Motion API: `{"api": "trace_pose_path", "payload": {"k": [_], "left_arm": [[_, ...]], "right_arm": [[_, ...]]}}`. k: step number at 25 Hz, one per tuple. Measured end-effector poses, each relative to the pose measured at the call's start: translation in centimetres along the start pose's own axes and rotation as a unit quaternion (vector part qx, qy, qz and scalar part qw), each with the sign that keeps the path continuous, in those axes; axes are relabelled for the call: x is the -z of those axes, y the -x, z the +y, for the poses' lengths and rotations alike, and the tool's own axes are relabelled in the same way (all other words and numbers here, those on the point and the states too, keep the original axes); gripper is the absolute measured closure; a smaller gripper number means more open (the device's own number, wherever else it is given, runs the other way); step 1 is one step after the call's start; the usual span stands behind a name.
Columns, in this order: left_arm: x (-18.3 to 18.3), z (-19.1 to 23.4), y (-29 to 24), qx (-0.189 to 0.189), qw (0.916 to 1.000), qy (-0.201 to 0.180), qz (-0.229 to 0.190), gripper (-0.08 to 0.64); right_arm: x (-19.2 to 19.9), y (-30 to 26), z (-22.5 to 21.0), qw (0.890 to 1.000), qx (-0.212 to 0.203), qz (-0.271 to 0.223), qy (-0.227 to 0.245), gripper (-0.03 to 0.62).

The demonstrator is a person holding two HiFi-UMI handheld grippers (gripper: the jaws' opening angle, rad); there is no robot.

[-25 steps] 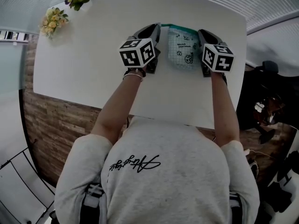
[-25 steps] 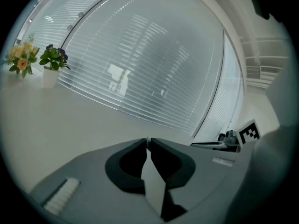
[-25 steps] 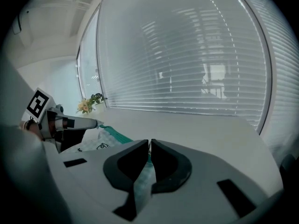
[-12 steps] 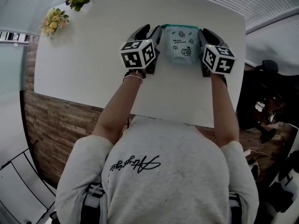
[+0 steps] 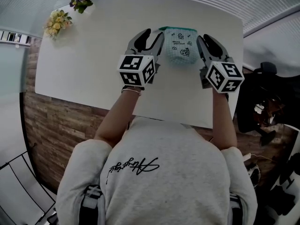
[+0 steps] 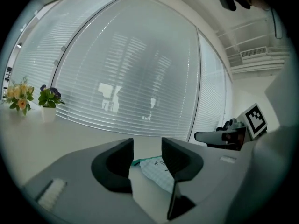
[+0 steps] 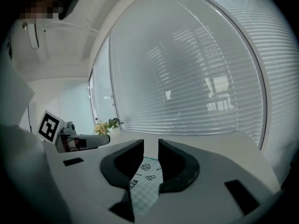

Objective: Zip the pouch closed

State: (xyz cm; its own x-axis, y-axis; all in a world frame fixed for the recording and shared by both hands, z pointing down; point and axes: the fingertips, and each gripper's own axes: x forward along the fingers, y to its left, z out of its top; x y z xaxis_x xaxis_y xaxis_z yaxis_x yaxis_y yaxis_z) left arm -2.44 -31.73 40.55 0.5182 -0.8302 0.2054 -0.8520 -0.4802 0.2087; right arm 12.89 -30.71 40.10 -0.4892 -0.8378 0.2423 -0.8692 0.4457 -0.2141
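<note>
A small pale pouch [image 5: 180, 48] with little printed figures and a teal zip edge lies flat on the white table [image 5: 93, 55], far from the person. My left gripper [image 5: 150, 35] hovers just left of it and my right gripper [image 5: 209, 42] just right of it. The jaws of both have just been opening, with nothing between them. In the left gripper view the pouch [image 6: 156, 169] shows through the wide gap of my left gripper [image 6: 147, 155]. In the right gripper view the pouch [image 7: 142, 183] lies below my right gripper [image 7: 150, 160], whose gap is narrow.
Two small flower pots stand at the table's far left corner, one yellow [image 5: 57, 20] and one purple [image 5: 82, 1]. Window blinds [image 6: 140, 78] run behind the table. The table's right edge [image 5: 239, 60] lies close to my right gripper.
Both grippers have come off the pouch's sides, risen and drawn back towards the person, their jaws parting. The pouch stays flat on the table.
</note>
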Motion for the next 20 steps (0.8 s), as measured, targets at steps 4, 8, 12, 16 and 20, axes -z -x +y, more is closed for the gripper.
{"api": "trace_pose_path", "payload": {"k": [4,8,12,16,20], "left_arm": [[-2.1,-1.5,2.1,0.019,0.9989,-0.015,-0.039,0.409],[-4.2,-3.0,4.1,0.034,0.9961,-0.044,-0.068,0.438],[-6.0,-4.0,5.9,0.04,0.9934,-0.054,-0.093,0.453],[-7.1,-4.8,7.1,0.05,0.9919,-0.049,-0.106,0.481],[-8.0,-5.4,8.3,0.057,0.9902,-0.051,-0.117,0.511]], "right_arm": [[-2.5,2.5,2.5,0.999,-0.023,-0.039,0.021,0.515],[-4.7,4.8,4.2,0.996,-0.04,-0.075,0.031,0.52],[-6.3,6.7,5.3,0.993,-0.041,-0.1,0.044,0.528],[-7.3,8.2,6.2,0.991,-0.042,-0.115,0.055,0.549],[-8.0,9.1,6.8,0.989,-0.046,-0.127,0.057,0.571]]}}
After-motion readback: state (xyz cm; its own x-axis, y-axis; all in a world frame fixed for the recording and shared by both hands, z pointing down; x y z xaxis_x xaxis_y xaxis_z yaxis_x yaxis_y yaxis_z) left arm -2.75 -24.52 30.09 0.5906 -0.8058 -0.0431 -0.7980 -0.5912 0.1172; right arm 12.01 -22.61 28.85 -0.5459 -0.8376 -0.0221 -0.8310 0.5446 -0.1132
